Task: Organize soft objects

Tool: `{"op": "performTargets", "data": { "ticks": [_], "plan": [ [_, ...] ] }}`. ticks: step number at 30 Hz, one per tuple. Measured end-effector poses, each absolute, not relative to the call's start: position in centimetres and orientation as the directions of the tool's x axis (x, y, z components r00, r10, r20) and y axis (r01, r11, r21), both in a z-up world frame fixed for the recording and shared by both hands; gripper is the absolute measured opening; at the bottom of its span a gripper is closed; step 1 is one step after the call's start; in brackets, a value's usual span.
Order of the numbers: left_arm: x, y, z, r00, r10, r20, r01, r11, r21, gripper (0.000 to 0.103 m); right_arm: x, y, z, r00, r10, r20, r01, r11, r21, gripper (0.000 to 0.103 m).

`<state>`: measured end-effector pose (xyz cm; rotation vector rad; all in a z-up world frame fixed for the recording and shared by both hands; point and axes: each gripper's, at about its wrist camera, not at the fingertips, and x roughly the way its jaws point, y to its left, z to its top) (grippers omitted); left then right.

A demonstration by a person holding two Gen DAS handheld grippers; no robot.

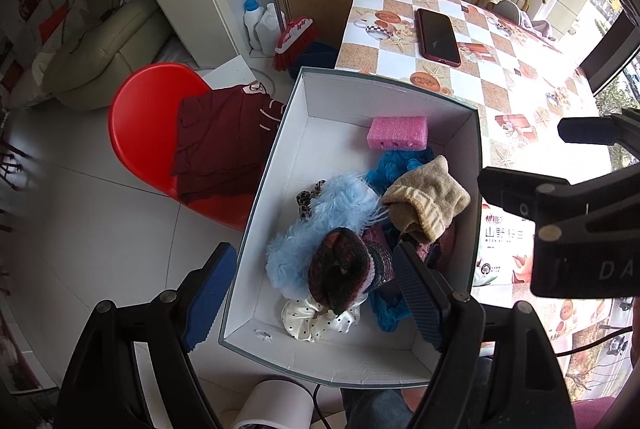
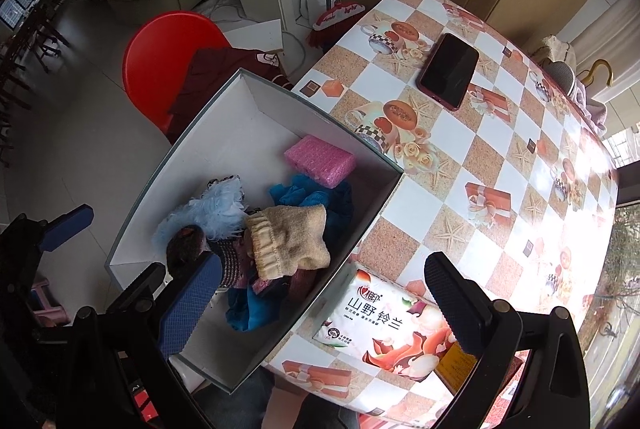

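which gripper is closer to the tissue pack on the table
Right. The right gripper hangs directly over the tissue pack, jaws open. The left gripper hovers over the white box beside it.

A dark phone (image 2: 448,71) lies on the checkered table (image 2: 520,165) far ahead of the claw, a tissue pack (image 2: 396,329) just under it, and a red chair (image 1: 152,117), broom (image 1: 292,41) and bottles (image 1: 260,21) beyond to its left.
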<state>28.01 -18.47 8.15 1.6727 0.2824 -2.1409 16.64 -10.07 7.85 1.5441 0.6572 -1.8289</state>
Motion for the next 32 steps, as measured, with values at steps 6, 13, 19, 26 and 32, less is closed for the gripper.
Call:
{"op": "performTargets", "data": {
  "ticks": [6, 13, 19, 26, 32],
  "plan": [
    [28.4, -18.0, 7.5, -0.176, -0.180, -0.968, 0.415, -0.905, 0.093, 0.083, 17.6, -9.3, 7.1, -0.081, -0.144, -0.986, 0.745, -0.666, 0.036, 0.102],
    [28.6, -17.7, 7.3, -0.156, -0.178, -0.971, 0.395, -0.913, 0.104, 0.083, 18.1, -8.9, 7.1, -0.078, -0.156, -0.985, 0.741, -0.670, 0.047, 0.102],
    [28.5, -17.6, 7.6, -0.155, -0.187, -0.970, 0.392, -0.913, 0.113, 0.083, 18.1, -8.8, 7.2, -0.072, -0.168, -0.983, 0.733, -0.677, 0.062, 0.102],
    [28.4, -17.4, 7.5, -0.152, -0.194, -0.969, 0.397, -0.910, 0.120, 0.083, 18.1, -8.7, 7.2, -0.070, -0.168, -0.983, 0.734, -0.676, 0.063, 0.102],
    [28.7, -17.8, 8.0, -0.224, -0.132, -0.966, 0.402, -0.915, 0.032, 0.083, 17.8, -8.6, 7.0, -0.063, -0.163, -0.985, 0.731, -0.679, 0.066, 0.102]
  ]
}}
